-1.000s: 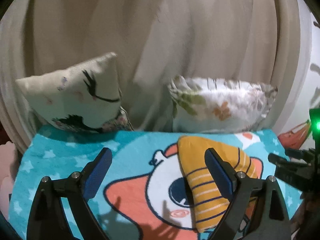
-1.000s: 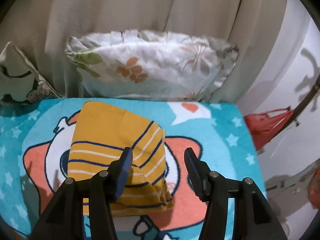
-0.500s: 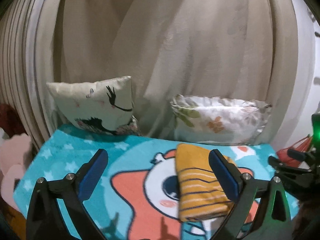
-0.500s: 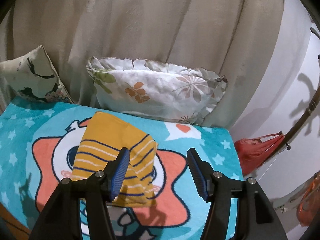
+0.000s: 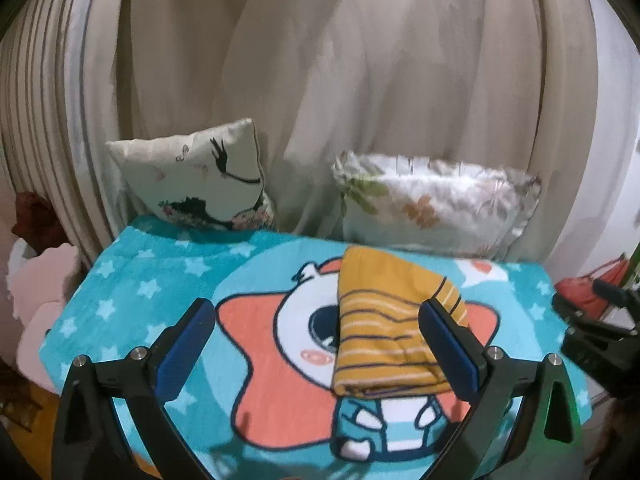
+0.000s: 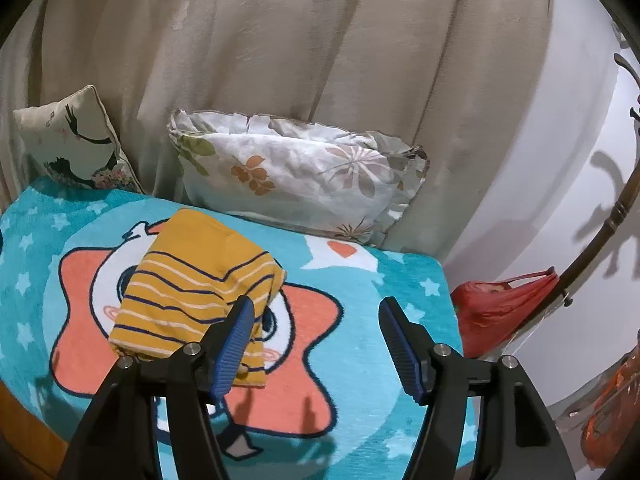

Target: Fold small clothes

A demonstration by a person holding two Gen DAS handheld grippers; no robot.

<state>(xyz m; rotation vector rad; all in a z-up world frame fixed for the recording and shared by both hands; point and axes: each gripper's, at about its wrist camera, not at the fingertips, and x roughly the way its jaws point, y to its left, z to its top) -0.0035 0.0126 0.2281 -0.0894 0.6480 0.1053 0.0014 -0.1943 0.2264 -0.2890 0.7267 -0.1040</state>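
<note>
A folded yellow garment (image 5: pixel 384 332) with navy and white stripes lies on the turquoise cartoon blanket (image 5: pixel 160 280). The left gripper (image 5: pixel 316 316) hangs above the blanket, open wide and empty, with the garment behind its right finger. In the right wrist view the same yellow garment (image 6: pixel 192 292) lies left of centre on the blanket (image 6: pixel 380 280). The right gripper (image 6: pixel 316 316) is held back from it, its jaws opening, nothing between them. Its left finger overlaps the garment's near right corner in the picture.
Two cushions lean on the beige curtain at the blanket's far edge: a bird-print one (image 5: pixel 196 180) and a floral one (image 5: pixel 432 204). A red bag (image 6: pixel 504 308) hangs off the right edge beside a dark wooden stand (image 6: pixel 600 240). Pink soft things (image 5: pixel 40 292) lie left.
Both grippers have pulled back and risen from the garment, so more blanket and curtain show. The right jaws have spread wider. The garment stays folded in place.
</note>
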